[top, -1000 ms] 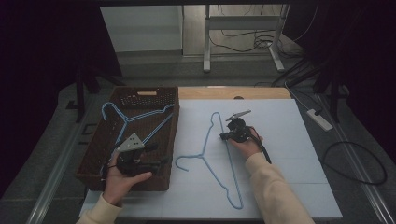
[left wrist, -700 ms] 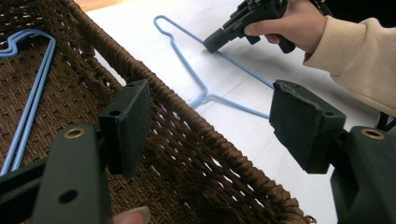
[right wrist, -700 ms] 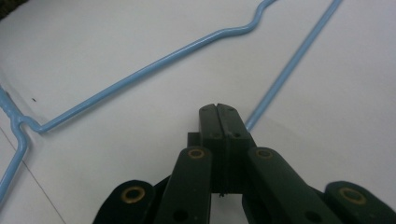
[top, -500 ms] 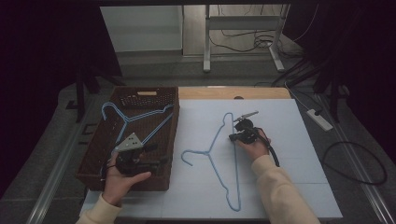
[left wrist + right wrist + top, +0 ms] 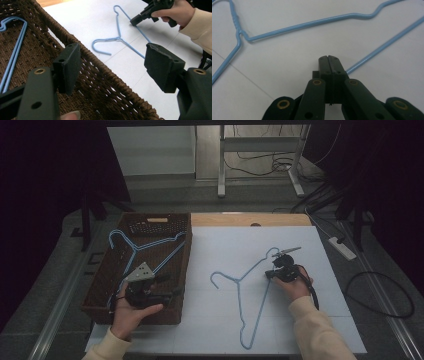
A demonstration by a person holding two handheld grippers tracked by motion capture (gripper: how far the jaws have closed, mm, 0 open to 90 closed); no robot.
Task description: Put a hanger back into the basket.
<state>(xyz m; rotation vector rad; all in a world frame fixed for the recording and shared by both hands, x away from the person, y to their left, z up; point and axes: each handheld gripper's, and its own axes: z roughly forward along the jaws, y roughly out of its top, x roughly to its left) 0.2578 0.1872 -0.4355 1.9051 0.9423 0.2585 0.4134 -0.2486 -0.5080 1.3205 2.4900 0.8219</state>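
Observation:
A blue wire hanger (image 5: 238, 281) lies flat on the white sheet, its hook toward the basket. My right gripper (image 5: 270, 274) is shut on its long straight bar; in the right gripper view the closed jaws (image 5: 329, 60) pinch the wire, and the hanger's shoulder (image 5: 312, 23) runs across above them. My left gripper (image 5: 174, 292) hovers open over the near right corner of the brown wicker basket (image 5: 187, 265), holding nothing. In the left gripper view, the left gripper (image 5: 113, 60) frames the basket rim (image 5: 100, 67) and the hanger (image 5: 117, 38) beyond. More blue hangers (image 5: 145, 247) lie inside the basket.
The white sheet (image 5: 310, 320) covers most of the table, with a wooden strip (image 5: 250, 220) at the far edge. On the floor to the right are a power strip (image 5: 342, 247) and a looped black cable (image 5: 380, 295).
My right gripper has dragged the hanger to the right across the sheet, swinging it as it went. The left gripper has stayed open over the basket, nearly still.

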